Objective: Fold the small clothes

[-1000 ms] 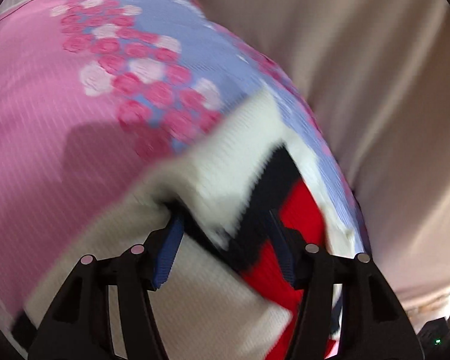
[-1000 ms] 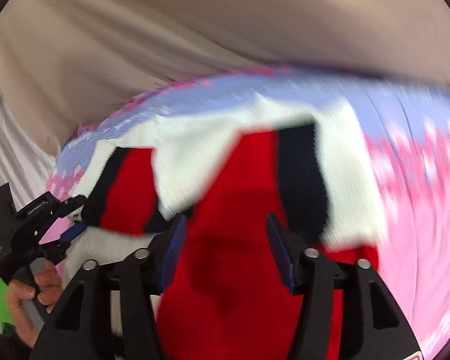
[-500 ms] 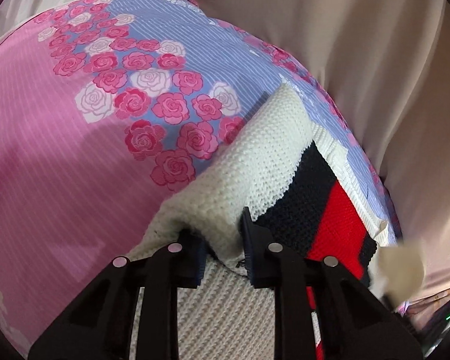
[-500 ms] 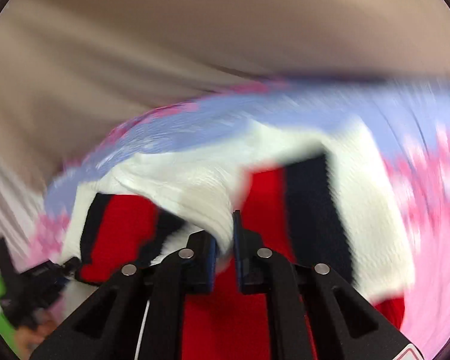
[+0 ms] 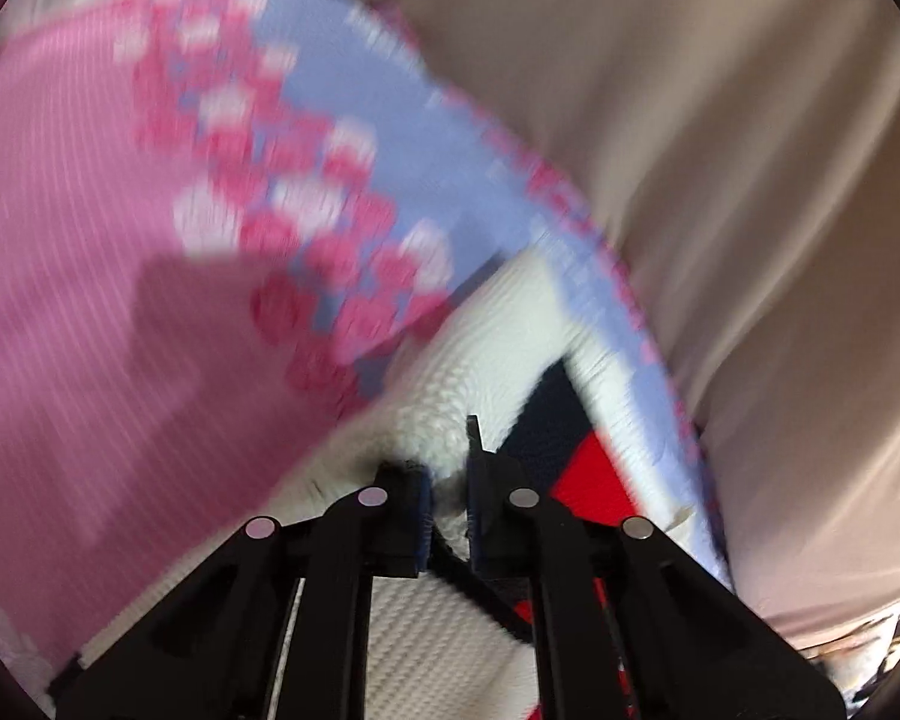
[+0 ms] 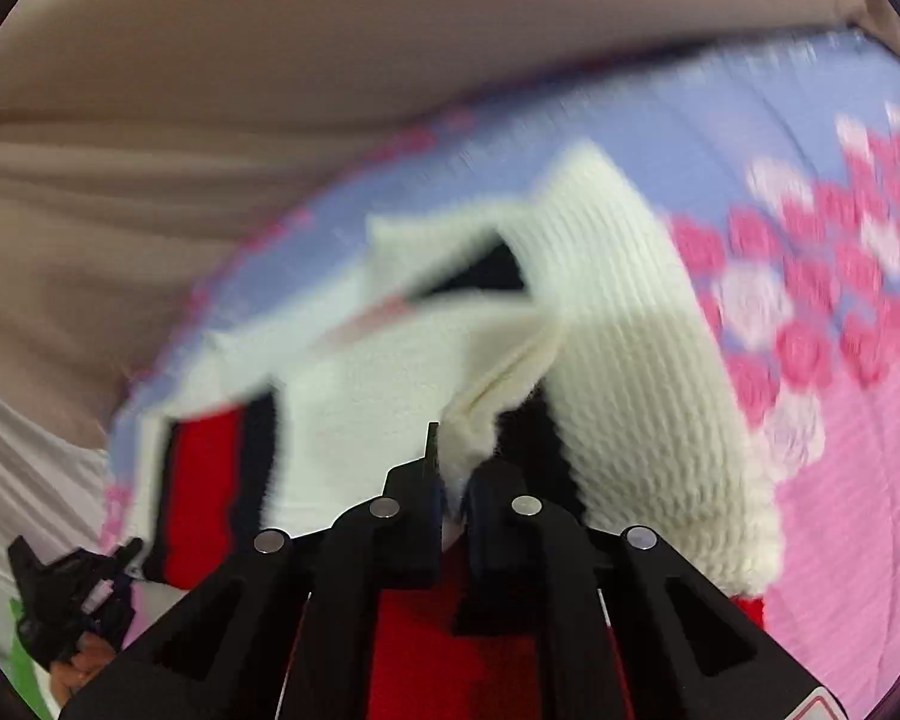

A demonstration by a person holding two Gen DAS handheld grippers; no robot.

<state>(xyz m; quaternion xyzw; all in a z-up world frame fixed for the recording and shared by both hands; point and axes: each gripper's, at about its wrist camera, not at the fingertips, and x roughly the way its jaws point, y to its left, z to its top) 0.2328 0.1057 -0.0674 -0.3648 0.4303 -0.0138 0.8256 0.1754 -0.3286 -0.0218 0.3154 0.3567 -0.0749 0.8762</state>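
Left wrist view: my left claw (image 5: 448,480) stands nearly closed, its pads pinching a bunched fold of the cream knit of the sweater (image 5: 498,324). The fold rises between the two fingers (image 5: 486,480); the rest of the garment spreads under and ahead of the claw, with a navy band and a red panel to the right of the pinch. The picture is blurred, so the knit's finer edges cannot be told.

Right wrist view: my right claw (image 6: 450,480) is closing on the sweater (image 6: 630,348); a cream edge is caught between its pads. A thick ribbed cream part curls up and over to the right of the claw, and a flatter cream part with a red and navy stripe lies to the left. Red knit lies directly beneath the claw's frame.

Both views: the sweater lies on a sheet (image 5: 90,240) that is pink with fine stripes, with a lilac border (image 6: 660,132) strewn with pink and white roses. Beyond the sheet hangs a beige cloth (image 6: 270,60) in long folds.

Right wrist view, lower left: my left claw (image 6: 72,594) appears small and dark at the sweater's striped end, with a hand (image 6: 75,669) partly visible below it.
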